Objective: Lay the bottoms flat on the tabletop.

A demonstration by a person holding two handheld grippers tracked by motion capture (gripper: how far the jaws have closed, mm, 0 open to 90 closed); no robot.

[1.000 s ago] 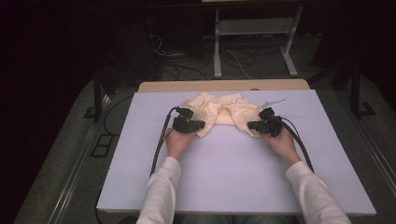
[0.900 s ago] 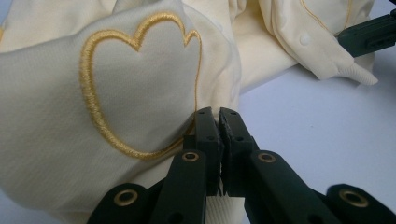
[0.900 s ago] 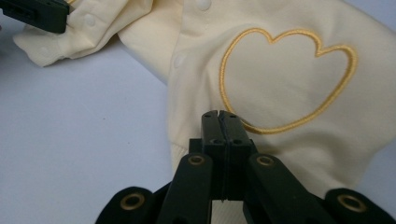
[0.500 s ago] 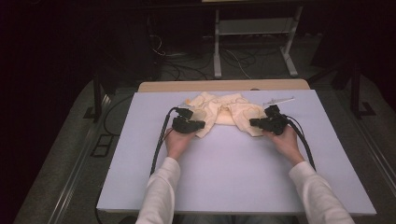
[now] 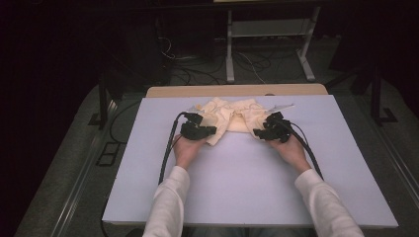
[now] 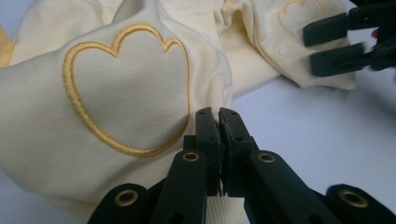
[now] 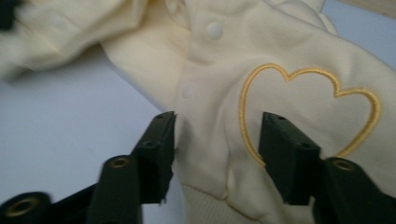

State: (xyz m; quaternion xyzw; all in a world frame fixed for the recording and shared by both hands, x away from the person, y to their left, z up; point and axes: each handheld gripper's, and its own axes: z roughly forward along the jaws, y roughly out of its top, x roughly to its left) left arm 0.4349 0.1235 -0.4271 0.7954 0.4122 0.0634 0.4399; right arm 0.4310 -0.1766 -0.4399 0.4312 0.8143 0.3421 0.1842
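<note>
From above, a crumpled pale yellow garment point(image 5: 230, 120) lies at the far middle of the lavender table point(image 5: 247, 197), and your two hands reach toward it from the near edge. Your left gripper point(image 5: 210, 131) sits at the garment's left side, your right gripper point(image 5: 259, 133) at its right side, each touching the cloth. From this height you cannot tell how the jaws stand. The left gripper view settles it for that side: your left gripper point(image 6: 218, 116) has its jaws pressed together on the garment's hem, just beside an embroidered gold heart outline point(image 6: 126, 88). Beyond the garment in that same view, your right gripper point(image 6: 338, 44) shows at the upper right, jaws slightly parted. The right gripper view shows what the others miss: your right gripper point(image 7: 217, 135) has its jaws spread wide around a fold of the garment point(image 7: 280, 56), beside a second gold heart point(image 7: 308, 107) and a row of white snap buttons point(image 7: 214, 30).
</note>
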